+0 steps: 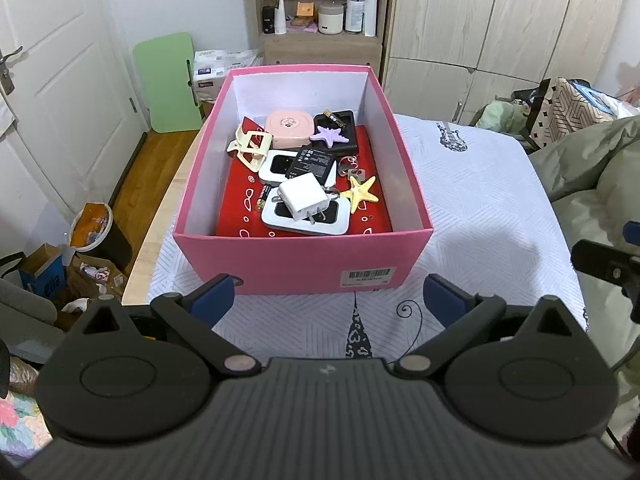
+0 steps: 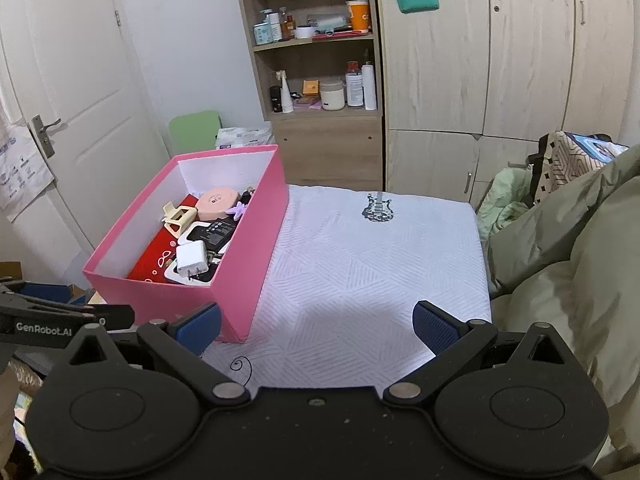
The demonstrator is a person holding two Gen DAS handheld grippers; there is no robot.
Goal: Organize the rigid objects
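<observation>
Small objects (image 1: pixel 308 168) filled the pink box (image 1: pixel 304 256) (on a white cloth (image 2: pixel 360 272)); your left gripper (image 1: pixel 328 300) and right gripper (image 2: pixel 316 328) hung spread wide, empty.

White-clothed table (image 1: pixel 480 208) — pink box (image 1: pixel 304 256)

Ahead of the left gripper's fingers (image 1: pixel 218 296) the pink box (image 1: pixel 304 256) blocks the way with its near wall. Bare tablecloth (image 2: pixel 360 280) lies open between and beyond the right gripper's fingers (image 2: pixel 436 328); the box stands just left.
</observation>
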